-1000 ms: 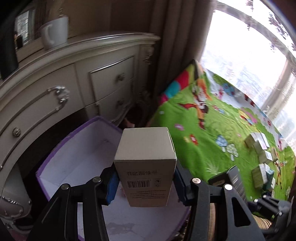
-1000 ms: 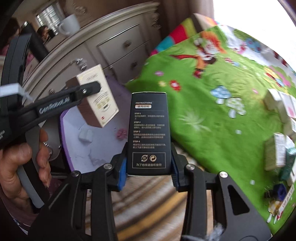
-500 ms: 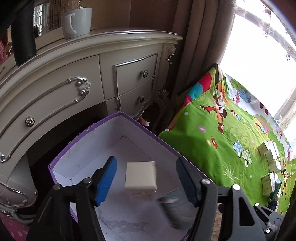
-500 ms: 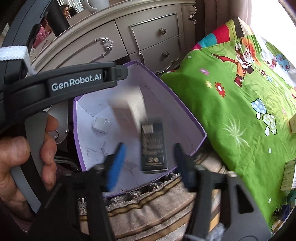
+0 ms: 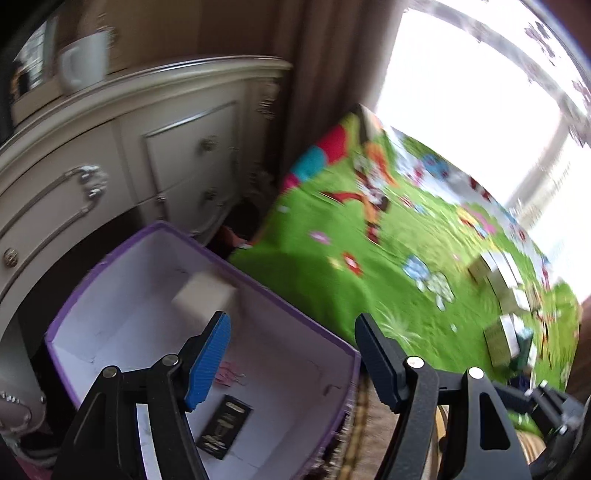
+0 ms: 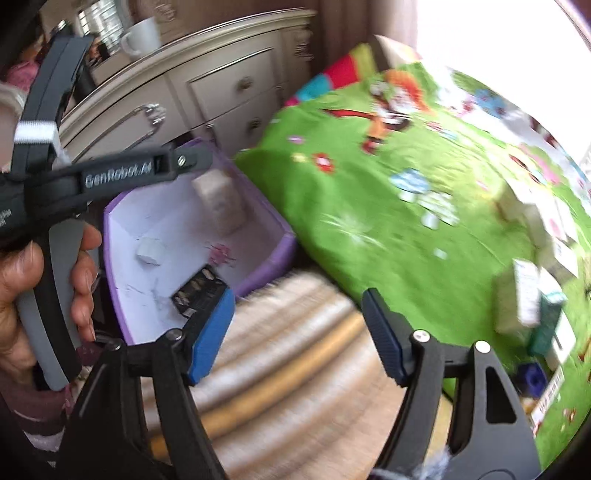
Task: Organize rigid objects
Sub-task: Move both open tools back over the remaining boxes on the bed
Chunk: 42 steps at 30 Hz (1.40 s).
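Note:
A purple storage box (image 5: 295,315) (image 6: 277,236) with a white inside stands on the floor. In it lie a beige carton (image 5: 203,295) (image 6: 221,201), a black carton (image 5: 223,430) (image 6: 201,293) and a small white box (image 6: 149,251). My left gripper (image 5: 291,360) is open and empty above the box's right rim. My right gripper (image 6: 299,334) is open and empty over a striped rug, right of the box. Several more cartons (image 5: 502,295) (image 6: 528,295) lie on the green play mat (image 5: 369,280) (image 6: 369,203).
A cream dresser (image 5: 147,155) (image 6: 207,85) with drawers stands behind the box, with a white mug (image 5: 83,62) (image 6: 142,35) on top. A curtain and a bright window are at the back right. The striped rug (image 6: 280,369) lies in front of the mat.
Both grippers opened and let go of their cartons. The beige and black cartons dropped into the purple box. Both grippers have since swung to the right.

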### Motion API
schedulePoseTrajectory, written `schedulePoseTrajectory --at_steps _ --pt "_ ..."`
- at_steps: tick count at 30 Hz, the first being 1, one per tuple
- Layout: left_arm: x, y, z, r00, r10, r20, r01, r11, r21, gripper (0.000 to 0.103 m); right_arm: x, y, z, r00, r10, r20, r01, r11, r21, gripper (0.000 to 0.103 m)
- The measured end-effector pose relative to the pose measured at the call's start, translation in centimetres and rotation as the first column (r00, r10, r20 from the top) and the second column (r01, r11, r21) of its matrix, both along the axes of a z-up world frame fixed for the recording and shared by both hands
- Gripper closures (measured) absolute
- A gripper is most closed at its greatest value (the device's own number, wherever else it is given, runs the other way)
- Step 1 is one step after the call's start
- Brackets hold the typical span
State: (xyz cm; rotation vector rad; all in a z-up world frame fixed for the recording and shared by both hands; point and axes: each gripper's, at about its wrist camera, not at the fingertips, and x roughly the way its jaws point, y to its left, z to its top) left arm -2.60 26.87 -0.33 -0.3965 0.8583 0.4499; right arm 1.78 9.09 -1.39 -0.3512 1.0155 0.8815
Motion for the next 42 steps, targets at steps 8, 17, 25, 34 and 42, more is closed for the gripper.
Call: schedulePoseTrajectory --at_steps 8,17,25,34,42 --pt "3.4 -6.5 0.7 0.973 -0.232 -0.002 0.231 0.972 -0.044 0.032 2.9 -7.8 -0.1 0.990 -0.144 0.001 0.144 0.989 -0.025 0.025" --pt "7.0 -12.5 1.0 0.920 -0.390 0.022 0.390 0.914 -0.109 0.032 6.4 -17.5 0.3 0.924 -0.378 0.063 0.381 0.922 -0.062 0.025" --pt "10.0 -17.5 0.3 0.876 -0.480 0.052 0.475 0.839 -0.264 0.032 9.7 -25.3 -1.9 0.816 -0.578 -0.002 0.575 0.812 -0.098 0.025" --pt "14.7 -23.2 -3.2 0.876 -0.478 0.060 0.428 0.716 -0.552 0.033 11.1 -28.8 -4.9 0.750 -0.657 -0.078 0.644 0.752 -0.139 0.029" --pt "18.2 -27.2 -6.2 0.907 -0.420 -0.029 0.324 0.741 -0.588 0.036 11.5 -29.1 -6.2 0.740 -0.664 -0.110 0.648 0.747 -0.148 0.035"
